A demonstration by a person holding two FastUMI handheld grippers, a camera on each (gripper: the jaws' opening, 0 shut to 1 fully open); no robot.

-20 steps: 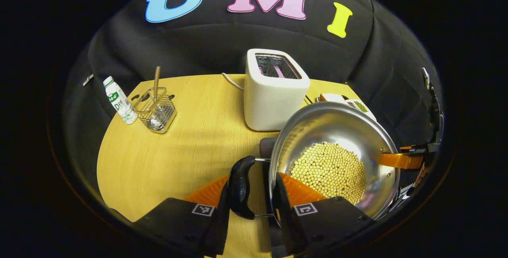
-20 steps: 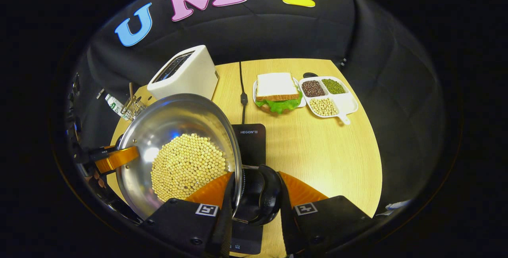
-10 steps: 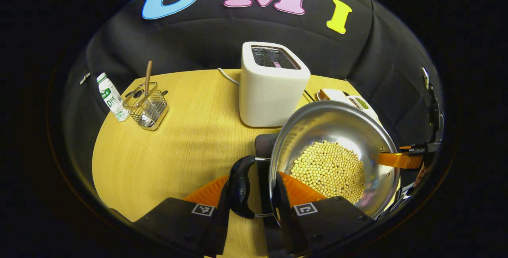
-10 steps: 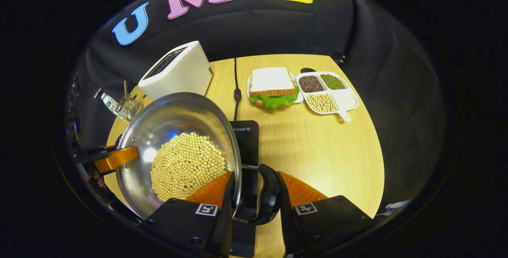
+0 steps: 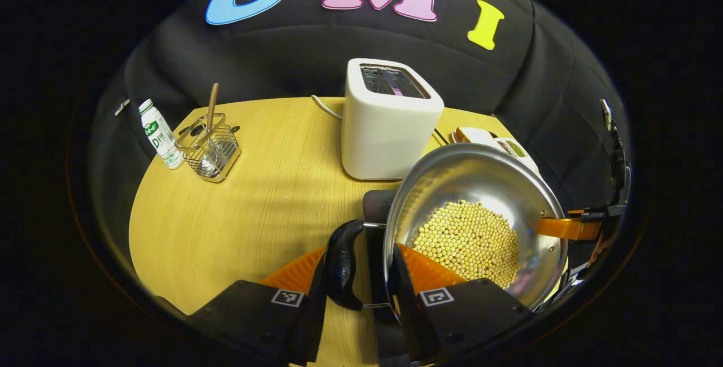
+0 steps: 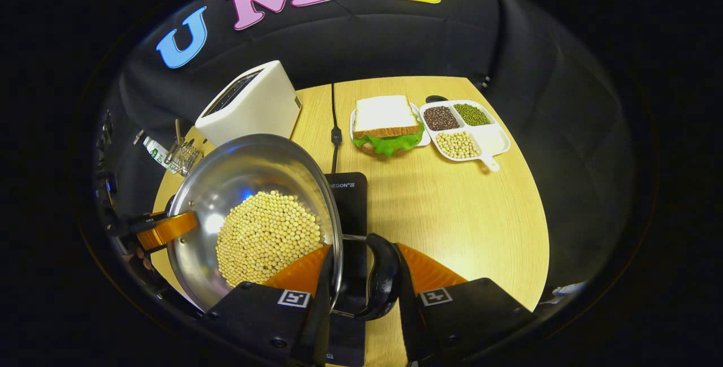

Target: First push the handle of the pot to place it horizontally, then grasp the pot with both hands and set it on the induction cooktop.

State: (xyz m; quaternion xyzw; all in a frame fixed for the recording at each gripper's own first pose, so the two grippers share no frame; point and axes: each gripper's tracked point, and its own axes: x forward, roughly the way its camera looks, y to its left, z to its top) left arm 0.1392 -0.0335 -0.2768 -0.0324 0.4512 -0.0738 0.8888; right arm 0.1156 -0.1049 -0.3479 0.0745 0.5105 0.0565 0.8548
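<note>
You hold the pot (image 5: pixel 480 209) aloft, one hand-held gripper at each side. The left hand-held gripper (image 5: pixel 361 271) pinches the left handle (image 5: pixel 343 262) and rim; the right hand-held gripper (image 6: pixel 361 271) pinches the right handle (image 6: pixel 383 276) likewise. Over the last second the toaster (image 5: pixel 390 130) has dropped slightly, then steadied, so the carry appears to slow above the cooktop (image 6: pixel 350 209). Set-down remains outstanding. The pot hides most of the cooktop; whether it sits centred over it cannot be told. The soybeans (image 6: pixel 268 237) lie level.
</note>
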